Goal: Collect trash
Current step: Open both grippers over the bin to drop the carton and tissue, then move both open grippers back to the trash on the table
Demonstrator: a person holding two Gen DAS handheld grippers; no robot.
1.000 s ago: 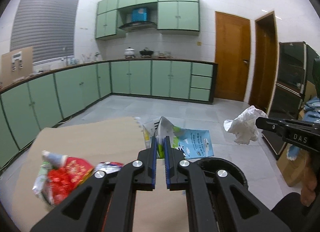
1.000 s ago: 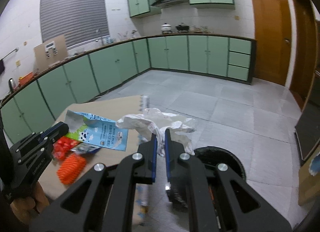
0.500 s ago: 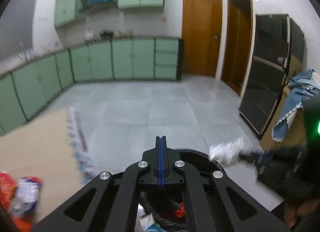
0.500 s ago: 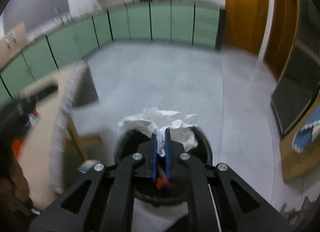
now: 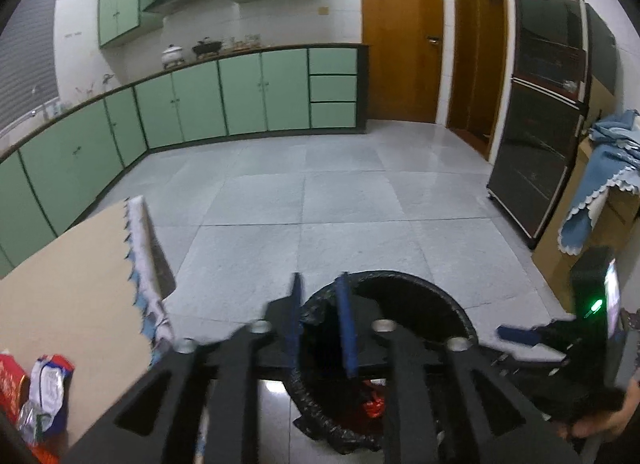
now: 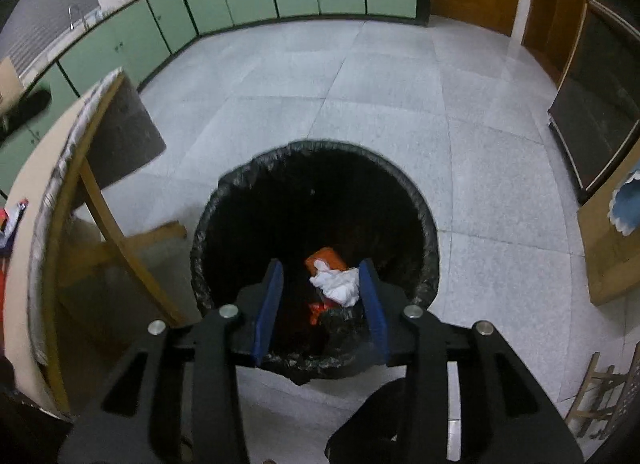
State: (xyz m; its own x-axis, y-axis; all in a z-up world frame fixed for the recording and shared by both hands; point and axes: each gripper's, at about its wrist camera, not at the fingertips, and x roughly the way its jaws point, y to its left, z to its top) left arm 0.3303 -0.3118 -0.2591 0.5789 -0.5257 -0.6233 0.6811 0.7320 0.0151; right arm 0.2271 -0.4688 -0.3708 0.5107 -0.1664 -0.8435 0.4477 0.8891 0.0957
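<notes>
Right wrist | right gripper (image 6: 322,296) fingers released over bin (image 6: 424,220) | left gripper (image 5: 320,320) fingers released | no legible writing

A tan tabletop (image 5: 76,284) carries crumpled wrappers (image 5: 44,396) at its near left edge; beside it, on the grey tiled floor (image 6: 380,76), stands a black-lined bin (image 6: 424,224).

Green cabinets (image 5: 248,96) line the upper left, grey tiled floor (image 5: 344,200) centre, wooden doors (image 5: 400,36) upper right.
</notes>
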